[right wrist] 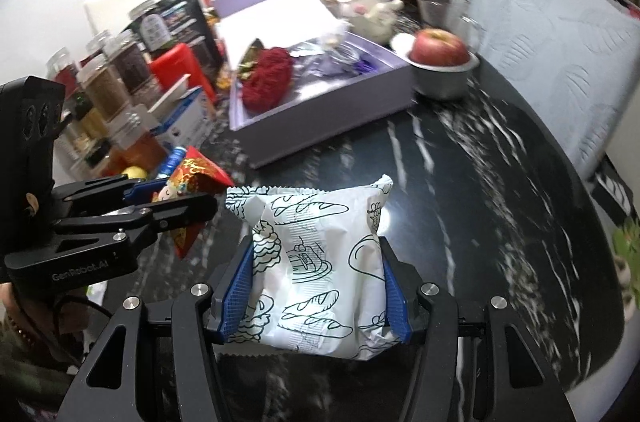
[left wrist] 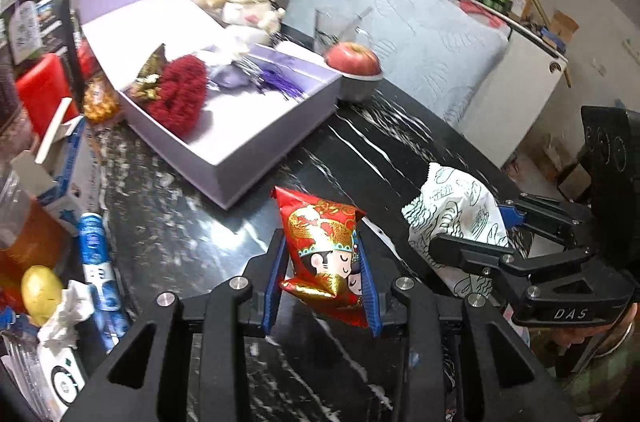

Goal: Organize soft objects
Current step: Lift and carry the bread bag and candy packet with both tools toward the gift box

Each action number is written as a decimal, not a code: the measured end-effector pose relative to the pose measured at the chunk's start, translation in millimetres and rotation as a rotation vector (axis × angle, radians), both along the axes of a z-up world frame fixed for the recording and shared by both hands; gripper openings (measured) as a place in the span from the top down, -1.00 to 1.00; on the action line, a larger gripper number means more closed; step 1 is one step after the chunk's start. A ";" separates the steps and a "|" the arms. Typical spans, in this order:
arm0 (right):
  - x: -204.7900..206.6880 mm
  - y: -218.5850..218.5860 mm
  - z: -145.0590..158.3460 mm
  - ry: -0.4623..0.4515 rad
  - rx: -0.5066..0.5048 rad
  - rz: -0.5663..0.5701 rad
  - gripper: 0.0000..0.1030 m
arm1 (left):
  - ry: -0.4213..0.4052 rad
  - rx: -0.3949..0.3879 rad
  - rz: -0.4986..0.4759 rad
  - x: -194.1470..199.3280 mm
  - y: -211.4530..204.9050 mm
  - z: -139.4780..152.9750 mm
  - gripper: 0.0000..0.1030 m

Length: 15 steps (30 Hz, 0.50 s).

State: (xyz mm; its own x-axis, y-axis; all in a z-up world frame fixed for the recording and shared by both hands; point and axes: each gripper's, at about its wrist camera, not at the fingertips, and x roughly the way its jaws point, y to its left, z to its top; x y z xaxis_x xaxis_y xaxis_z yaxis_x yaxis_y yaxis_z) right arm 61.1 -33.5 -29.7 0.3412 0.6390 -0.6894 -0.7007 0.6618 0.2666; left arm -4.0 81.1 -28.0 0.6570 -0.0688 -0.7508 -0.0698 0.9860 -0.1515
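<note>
My left gripper (left wrist: 322, 254) is shut on a red snack packet (left wrist: 324, 246) printed with a cartoon couple, held above the black marble table (left wrist: 192, 242). At the right of the left wrist view, my right gripper (left wrist: 472, 226) grips a white bread-print packet (left wrist: 452, 218). The right wrist view shows that gripper (right wrist: 316, 262) shut on the white packet (right wrist: 316, 262), blue pads pressing both sides. My left gripper (right wrist: 172, 198) with the red packet (right wrist: 196, 178) is at its left. An open lilac box (left wrist: 256, 138) holds a red knitted heart (left wrist: 180, 94).
An apple (left wrist: 352, 58) sits in a grey bowl (left wrist: 360, 90) beside the box, with a glass cup (left wrist: 332, 26) behind. Jars, a blue carton (right wrist: 184, 118) and a red box (right wrist: 180, 66) crowd the table's left side. A pale quilted cushion (right wrist: 552, 46) lies right.
</note>
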 end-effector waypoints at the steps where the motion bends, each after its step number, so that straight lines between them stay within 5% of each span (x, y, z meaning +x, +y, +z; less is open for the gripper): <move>1: -0.1 4.1 2.4 -0.005 0.003 0.012 -0.11 | -0.010 -0.001 0.012 -2.2 4.4 3.3 0.36; 15: 18.9 56.2 52.6 -0.098 0.057 0.134 -0.11 | -0.127 0.045 0.090 0.6 47.0 49.9 0.36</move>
State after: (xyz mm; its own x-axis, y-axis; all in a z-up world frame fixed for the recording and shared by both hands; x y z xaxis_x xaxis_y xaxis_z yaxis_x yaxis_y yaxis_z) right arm 79.9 22.6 22.9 0.3141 0.7206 -0.6182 -0.8063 0.5462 0.2270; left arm -3.4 128.1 21.9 0.7491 0.0266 -0.6619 -0.1413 0.9826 -0.1204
